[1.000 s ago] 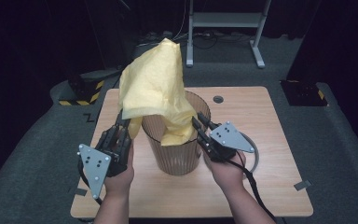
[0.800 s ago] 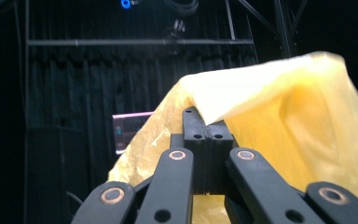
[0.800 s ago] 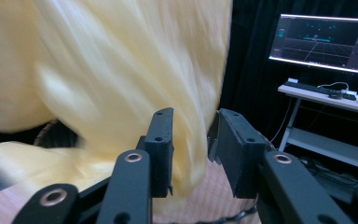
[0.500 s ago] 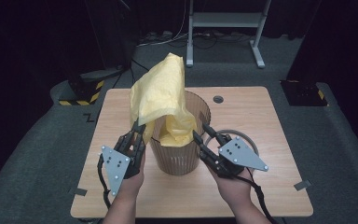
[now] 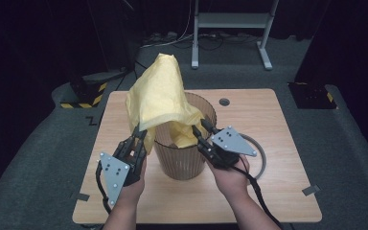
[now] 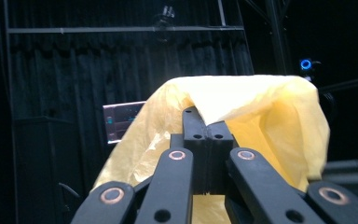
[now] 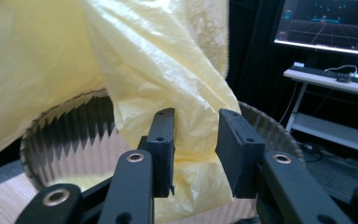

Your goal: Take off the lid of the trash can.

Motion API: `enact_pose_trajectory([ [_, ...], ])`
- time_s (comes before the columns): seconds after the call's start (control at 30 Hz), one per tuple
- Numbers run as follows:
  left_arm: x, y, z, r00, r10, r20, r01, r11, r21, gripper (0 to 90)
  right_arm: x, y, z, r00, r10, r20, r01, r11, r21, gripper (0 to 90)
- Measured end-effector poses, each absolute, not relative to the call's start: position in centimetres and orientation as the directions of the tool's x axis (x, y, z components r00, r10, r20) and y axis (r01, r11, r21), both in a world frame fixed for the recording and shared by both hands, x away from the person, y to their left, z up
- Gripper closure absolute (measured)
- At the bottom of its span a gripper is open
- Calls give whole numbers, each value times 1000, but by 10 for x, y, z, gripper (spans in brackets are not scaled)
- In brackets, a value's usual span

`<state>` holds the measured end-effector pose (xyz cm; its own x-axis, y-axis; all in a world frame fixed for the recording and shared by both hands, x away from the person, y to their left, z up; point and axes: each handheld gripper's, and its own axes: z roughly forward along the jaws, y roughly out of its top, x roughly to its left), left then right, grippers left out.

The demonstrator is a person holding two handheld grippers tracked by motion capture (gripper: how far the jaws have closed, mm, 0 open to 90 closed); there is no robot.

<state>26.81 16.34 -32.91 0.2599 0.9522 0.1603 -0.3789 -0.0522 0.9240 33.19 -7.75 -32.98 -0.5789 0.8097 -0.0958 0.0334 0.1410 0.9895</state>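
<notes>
Thin crinkled yellow bag (image 5: 160, 98) billows above ribbed bin (image 5: 184, 158), mid-table (image 5: 278, 191). Left gripper (image 5: 138, 134) clamps bag edge; right gripper (image 5: 199, 125) jaws apart, bag btw them.

Dark room, hung all round with black curtains (image 6: 121, 60). Grey carpet (image 5: 345, 143) underfoot. Light wooden worktop (image 5: 268, 120) in the middle, with a small round hole (image 5: 224, 101) near its far edge. Grey metal stand (image 5: 230, 28) on two legs beyond it, loose cables (image 5: 163, 38) on the floor beside. Black box with yellow-and-black hazard stripes (image 5: 84, 98) at the left. Lit monitor (image 7: 328, 23) above a white desk with a keyboard (image 7: 326, 74); another small glowing screen (image 6: 121, 121) against the curtains.
</notes>
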Motion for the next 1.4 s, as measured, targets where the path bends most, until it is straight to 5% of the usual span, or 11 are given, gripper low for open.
enact_pose_trajectory([
  [0.53, 268, 147, -335, 301, 932, 202, -357, -87, 930, 889, 298, -84, -308, -642, 762, -89, -69, 58, 996, 598],
  [0.63, 269, 146, -334, 325, 925, 196, -342, -79, 937, 862, 306, -77, -299, -640, 763, -85, -71, 52, 996, 656],
  [0.7, 270, 146, -336, 332, 924, 193, -327, -79, 942, 788, 314, -74, -304, -638, 765, -86, -47, 72, 996, 870],
  [0.73, 271, 146, -338, 335, 923, 191, -321, -79, 944, 754, 316, -73, -308, -635, 768, -85, -36, 81, 996, 891],
  [0.8, 271, 148, -345, 350, 917, 188, -299, -81, 951, 604, 324, -78, -326, -621, 781, -66, 7, 90, 996, 899],
  [0.87, 270, 149, -347, 344, 922, 177, -286, -77, 955, 544, 328, -82, -332, -618, 785, -43, 37, 84, 996, 899],
  [1.4, 265, 191, -399, 242, 968, 66, -201, -16, 980, 340, 329, -103, -337, -609, 793, 21, 73, 30, 997, 884],
])
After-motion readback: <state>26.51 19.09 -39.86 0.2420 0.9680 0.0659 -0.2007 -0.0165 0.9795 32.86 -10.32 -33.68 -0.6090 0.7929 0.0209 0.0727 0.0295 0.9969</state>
